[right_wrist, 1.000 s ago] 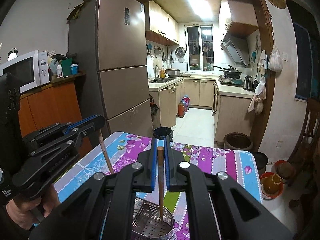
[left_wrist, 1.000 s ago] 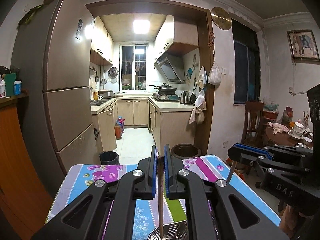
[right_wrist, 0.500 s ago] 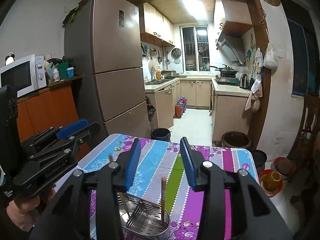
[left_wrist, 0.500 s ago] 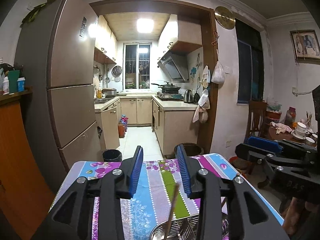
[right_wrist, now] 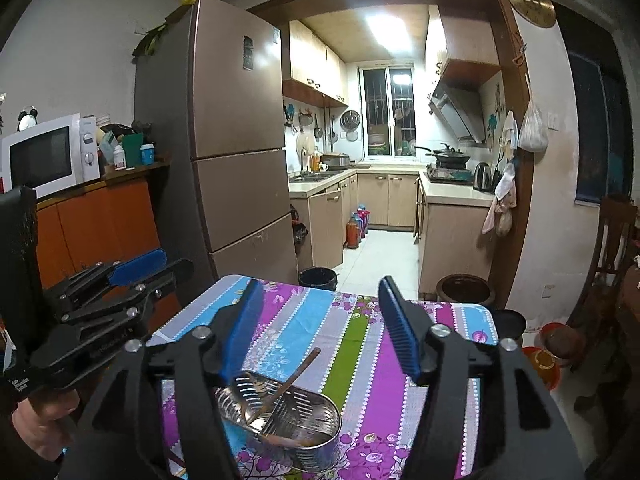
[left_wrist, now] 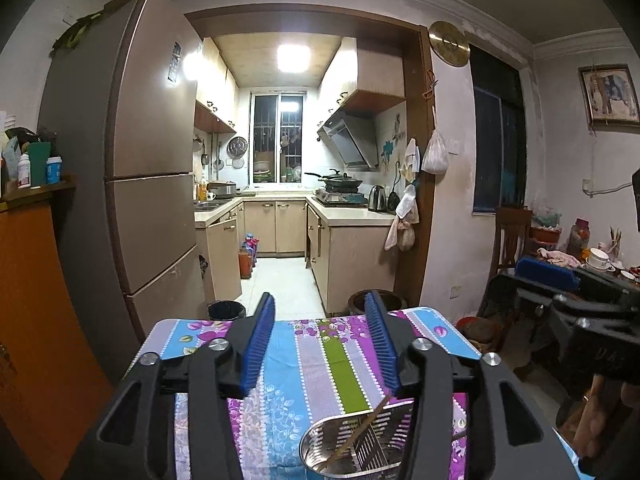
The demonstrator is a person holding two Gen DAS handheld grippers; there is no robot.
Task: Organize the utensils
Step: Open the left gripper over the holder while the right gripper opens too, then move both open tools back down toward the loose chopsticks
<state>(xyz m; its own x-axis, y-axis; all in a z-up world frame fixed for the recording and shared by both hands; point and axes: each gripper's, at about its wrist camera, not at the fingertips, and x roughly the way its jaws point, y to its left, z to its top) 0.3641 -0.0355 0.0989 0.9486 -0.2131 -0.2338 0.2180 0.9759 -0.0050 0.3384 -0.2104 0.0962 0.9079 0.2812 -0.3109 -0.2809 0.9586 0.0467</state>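
A steel utensil holder (right_wrist: 280,420) with a slotted divider stands on the striped floral tablecloth (right_wrist: 360,344). A brown chopstick (right_wrist: 296,372) leans in it, and another lies low inside. In the left wrist view the holder (left_wrist: 360,444) shows at the bottom with a chopstick (left_wrist: 360,432) leaning in it. My left gripper (left_wrist: 322,344) is open and empty above the table. My right gripper (right_wrist: 320,328) is open and empty above the holder. Each gripper shows in the other's view, the left one (right_wrist: 120,292) at the left, the right one (left_wrist: 568,292) at the right.
A tall brown fridge (right_wrist: 236,140) and an orange cabinet with a microwave (right_wrist: 44,156) stand at the left. A black bin (right_wrist: 318,278) and a brown pot (right_wrist: 464,288) stand behind the table's far edge. A wooden chair (left_wrist: 510,236) and a cluttered table are at the right.
Both grippers were shut on upright chopsticks a second ago. They have opened, and the chopsticks have dropped into the holder and now lean. Both grippers have risen a little.
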